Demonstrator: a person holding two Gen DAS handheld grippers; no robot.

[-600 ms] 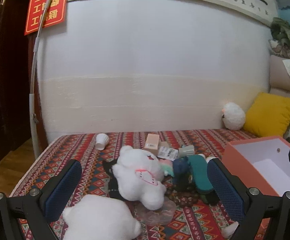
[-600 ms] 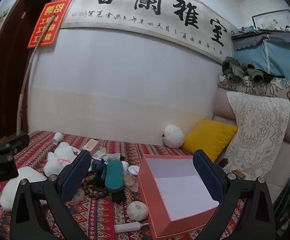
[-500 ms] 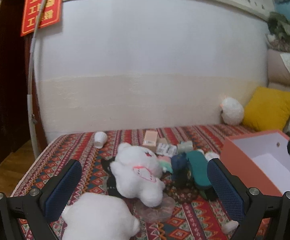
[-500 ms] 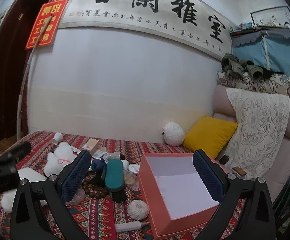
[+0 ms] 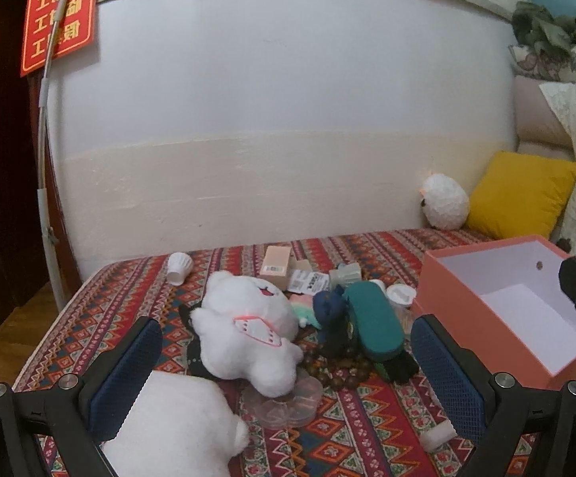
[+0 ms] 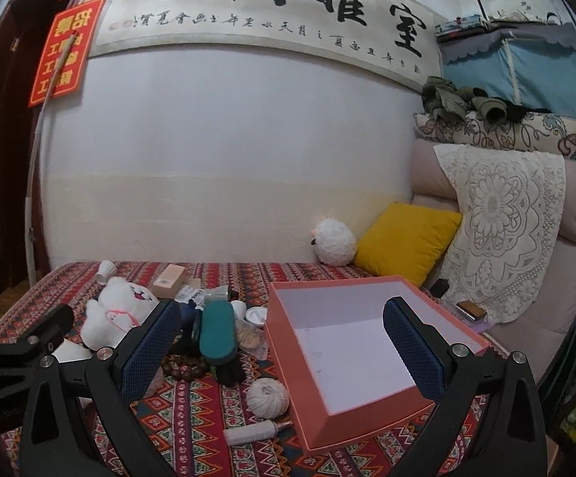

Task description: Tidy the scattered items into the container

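With both claws gaping and empty, bring your left claw [image 5: 286,373] down squarely over the white plush bear [image 5: 248,330] lying on the patterned bedspread [image 5: 367,437], left of the empty salmon-pink cardboard box [image 6: 288,342], and squeeze its belly, not a limb.

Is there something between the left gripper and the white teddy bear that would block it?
Nothing visible blocks it. The left gripper is open, and the white teddy bear lies right ahead on the patterned blanket. A second white plush lies nearer, by the left finger, beside the path rather than across it.
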